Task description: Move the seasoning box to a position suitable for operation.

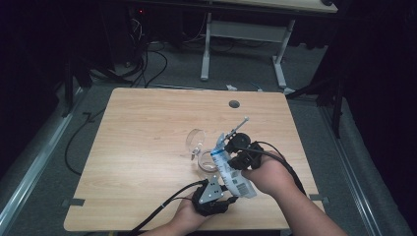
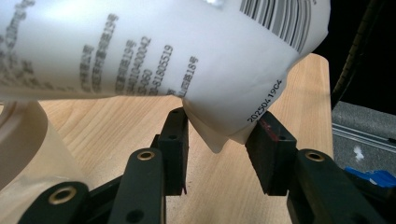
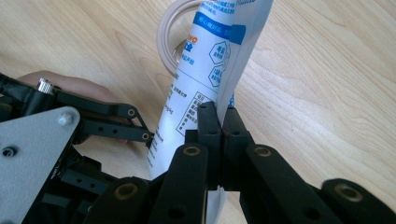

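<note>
The right gripper (image 3: 219, 121) has its jaws pressed flat together on the edge of a white and blue pouch (image 3: 205, 70), pinching the film between the pads. The left gripper (image 2: 224, 135) stands about half open, its jaws having just closed a little; the pouch's lower corner hangs between the pads, and the right-hand pad looks to touch the film while the other seems just clear, though that is hard to tell.

The pouch is held in the air above the near right part of the wooden table (image 1: 147, 147), slanting between the two grippers. Just beyond the pouch, on the table, stands a clear plastic cup (image 1: 206, 160), and a little farther from the pouch lies a clear round lid or ring (image 1: 196, 138). A thin metal stirrer (image 1: 238, 125) pokes up beside the right gripper, beyond the pouch.

The pouch carries a barcode (image 2: 280, 18), columns of small black print too blurred to read, and a date stamp reading 20250419C4 (image 2: 264, 100). Its front has a blue band with white characters.
</note>
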`<state>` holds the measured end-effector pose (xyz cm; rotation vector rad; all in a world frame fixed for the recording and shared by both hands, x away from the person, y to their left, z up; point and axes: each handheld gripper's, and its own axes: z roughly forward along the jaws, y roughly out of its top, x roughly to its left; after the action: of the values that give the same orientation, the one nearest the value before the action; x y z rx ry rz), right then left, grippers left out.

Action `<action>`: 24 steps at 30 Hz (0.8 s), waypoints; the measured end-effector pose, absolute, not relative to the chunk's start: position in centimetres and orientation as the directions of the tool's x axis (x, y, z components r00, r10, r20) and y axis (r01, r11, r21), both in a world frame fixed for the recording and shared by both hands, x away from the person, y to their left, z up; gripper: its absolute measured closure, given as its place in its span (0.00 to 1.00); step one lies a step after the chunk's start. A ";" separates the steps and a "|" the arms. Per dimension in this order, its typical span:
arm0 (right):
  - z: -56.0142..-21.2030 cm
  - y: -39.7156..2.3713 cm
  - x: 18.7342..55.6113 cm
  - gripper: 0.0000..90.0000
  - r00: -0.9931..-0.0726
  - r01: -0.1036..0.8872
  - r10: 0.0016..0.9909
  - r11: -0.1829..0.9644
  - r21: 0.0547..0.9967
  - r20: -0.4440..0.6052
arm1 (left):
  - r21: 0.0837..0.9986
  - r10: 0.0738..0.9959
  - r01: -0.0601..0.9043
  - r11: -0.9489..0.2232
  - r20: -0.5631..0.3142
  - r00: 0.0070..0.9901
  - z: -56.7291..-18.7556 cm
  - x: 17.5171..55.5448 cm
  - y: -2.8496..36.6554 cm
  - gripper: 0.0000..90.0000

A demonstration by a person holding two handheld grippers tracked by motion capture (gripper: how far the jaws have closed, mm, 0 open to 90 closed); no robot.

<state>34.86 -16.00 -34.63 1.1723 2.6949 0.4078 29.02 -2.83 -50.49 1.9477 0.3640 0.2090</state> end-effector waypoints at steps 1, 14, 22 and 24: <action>-34.6 -15.8 34.8 1.00 -0.675 0.689 0.736 0.654 0.313 -0.052 | 0.921 0.350 0.156 -0.358 -0.023 0.937 -50.5 28.9 -2.9 0.67; -34.8 -15.3 34.9 1.00 -0.694 0.672 0.717 0.677 0.301 -0.063 | 0.922 0.338 0.131 -0.363 0.000 0.941 -50.4 28.4 -2.8 0.63; -34.8 -14.9 35.1 1.00 -0.703 0.666 0.708 0.687 0.291 -0.062 | 0.929 0.347 0.089 -0.360 0.045 0.937 -50.0 27.9 -2.8 0.63; -34.8 -14.8 35.0 1.00 -0.699 0.664 0.710 0.687 0.294 -0.081 | 0.930 0.348 0.096 -0.354 0.036 0.937 -50.0 28.1 -2.7 0.64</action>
<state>35.03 -14.78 -34.77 1.1154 2.7094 0.3623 28.12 -2.69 -49.96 1.9272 0.3224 0.2705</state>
